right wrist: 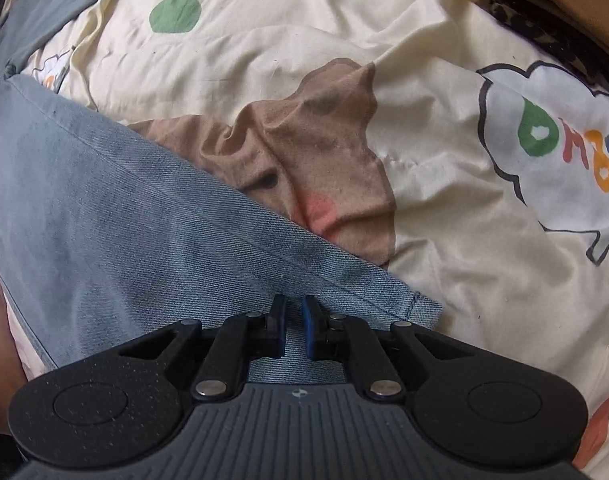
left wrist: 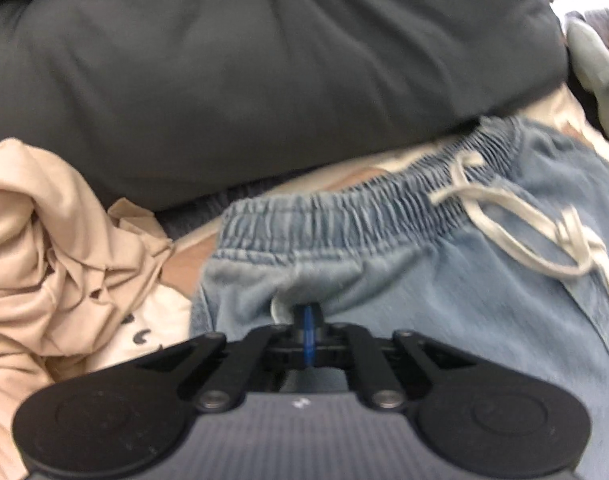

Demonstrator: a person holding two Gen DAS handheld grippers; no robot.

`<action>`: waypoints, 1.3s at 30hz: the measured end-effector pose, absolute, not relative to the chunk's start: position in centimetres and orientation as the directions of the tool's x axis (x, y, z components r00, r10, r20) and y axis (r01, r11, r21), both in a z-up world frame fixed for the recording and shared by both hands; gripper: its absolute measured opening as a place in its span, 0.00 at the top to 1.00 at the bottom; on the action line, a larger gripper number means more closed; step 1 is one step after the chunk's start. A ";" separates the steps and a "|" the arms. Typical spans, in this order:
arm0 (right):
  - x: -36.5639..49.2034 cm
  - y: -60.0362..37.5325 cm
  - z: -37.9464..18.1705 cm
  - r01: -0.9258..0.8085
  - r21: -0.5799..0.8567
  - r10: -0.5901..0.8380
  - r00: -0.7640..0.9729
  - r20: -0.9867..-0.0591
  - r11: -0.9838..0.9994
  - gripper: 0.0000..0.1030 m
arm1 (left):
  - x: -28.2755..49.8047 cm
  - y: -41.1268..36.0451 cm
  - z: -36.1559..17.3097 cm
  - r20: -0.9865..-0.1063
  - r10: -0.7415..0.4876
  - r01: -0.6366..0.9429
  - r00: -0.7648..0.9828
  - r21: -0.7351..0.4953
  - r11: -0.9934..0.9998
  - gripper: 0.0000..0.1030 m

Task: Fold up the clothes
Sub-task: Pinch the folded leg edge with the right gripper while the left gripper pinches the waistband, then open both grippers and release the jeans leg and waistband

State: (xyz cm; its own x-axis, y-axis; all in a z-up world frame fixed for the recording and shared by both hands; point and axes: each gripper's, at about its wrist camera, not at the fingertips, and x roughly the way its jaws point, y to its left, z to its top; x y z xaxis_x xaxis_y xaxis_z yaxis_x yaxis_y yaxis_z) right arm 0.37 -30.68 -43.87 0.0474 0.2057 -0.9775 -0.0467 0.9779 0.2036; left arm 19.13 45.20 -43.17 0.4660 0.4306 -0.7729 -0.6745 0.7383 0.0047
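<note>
My left gripper (left wrist: pixel 309 318) has its fingers pinched together on a bunch of the denim trousers (left wrist: pixel 444 312) just below the elastic waistband (left wrist: pixel 344 212); the blur makes the exact amount of cloth caught hard to judge. The white drawstring (left wrist: pixel 544 224) lies looped to the right of that grip. A crumpled beige garment (left wrist: pixel 44 248) sits to the left, and a dark grey cushion (left wrist: pixel 244 80) rises behind. My right gripper (right wrist: pixel 293 326) hovers with fingers narrowly parted over the trouser leg hem (right wrist: pixel 384 296), gripping nothing. The leg runs away to the left across the printed bedsheet (right wrist: pixel 444 220).
</note>
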 end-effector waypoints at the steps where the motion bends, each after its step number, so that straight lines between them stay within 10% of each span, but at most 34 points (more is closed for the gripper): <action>1: 0.2 -30.7 -43.9 -0.045 0.206 0.208 0.054 -0.977 0.978 0.88 | 19.0 45.5 -43.1 -0.773 0.425 -0.676 0.471 -0.007 0.737 0.97; 21: 0.0 -30.4 -43.0 -0.044 0.170 0.173 0.073 -0.982 0.984 0.88 | 18.8 47.9 -41.1 -0.834 0.329 -0.689 0.443 -0.083 0.720 0.97; 25: 0.2 -30.2 -42.4 -0.061 0.164 0.168 0.071 -0.983 0.985 0.86 | 18.2 46.4 -38.1 -0.821 0.293 -0.659 0.490 -0.129 0.741 0.69; 39: 3.2 -30.6 -39.4 -0.078 0.162 0.174 0.171 -0.970 0.984 0.82 | 23.3 40.1 -34.6 -0.816 0.181 -0.505 0.549 -0.152 0.850 0.68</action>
State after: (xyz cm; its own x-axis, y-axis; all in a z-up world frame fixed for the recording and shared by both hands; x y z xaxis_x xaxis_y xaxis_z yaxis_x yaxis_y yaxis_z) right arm 3.25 -30.55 -39.38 0.1714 0.1737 -0.9698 -0.0778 0.9836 0.1624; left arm 23.30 40.05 -34.58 0.5493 0.1806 -0.8159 -0.5052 0.8495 -0.1521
